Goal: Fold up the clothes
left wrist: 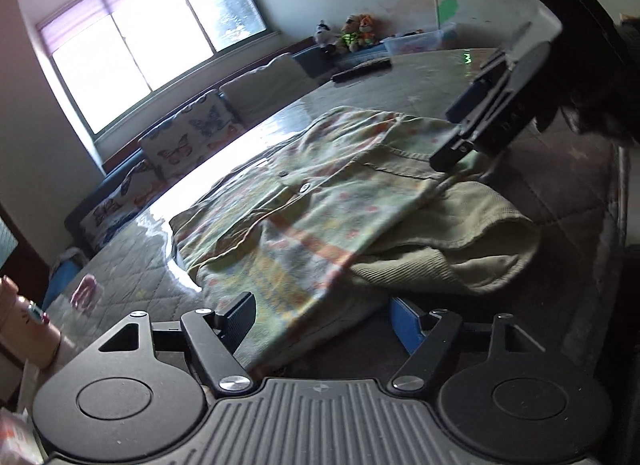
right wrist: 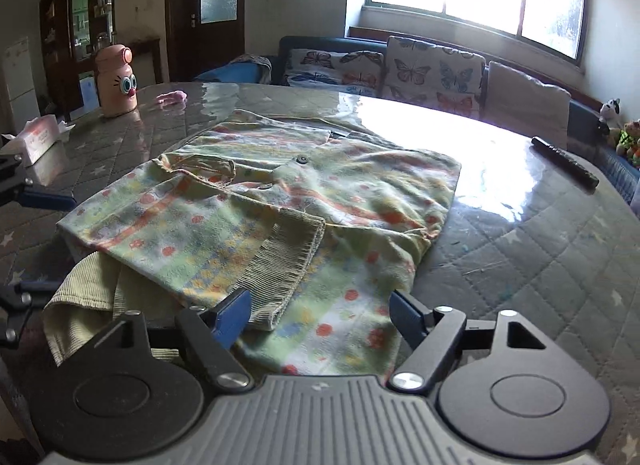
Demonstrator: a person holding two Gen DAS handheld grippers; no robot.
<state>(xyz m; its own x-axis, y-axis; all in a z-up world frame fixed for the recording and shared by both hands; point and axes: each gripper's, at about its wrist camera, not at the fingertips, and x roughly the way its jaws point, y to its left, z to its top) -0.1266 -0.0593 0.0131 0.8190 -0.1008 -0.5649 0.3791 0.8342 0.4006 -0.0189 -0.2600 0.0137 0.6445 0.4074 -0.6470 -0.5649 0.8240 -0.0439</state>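
While both tongs stand released over the cloth, the left gripper (left wrist: 322,319) and right gripper (right wrist: 320,315) each straddle a near edge of the pale green patterned shirt with orange dots (right wrist: 280,193) without pinching it. That partly folded shirt lies on the grey quilted, glass-topped table (right wrist: 540,249). At ten o'clock in the right wrist view stands a pink bottle with cartoon eyes (right wrist: 116,81); at two o'clock lies a black remote (right wrist: 564,161).

- No readable text, label, brand or number anywhere.
- Print on the tissue box (right wrist: 40,137) is too blurred to read.
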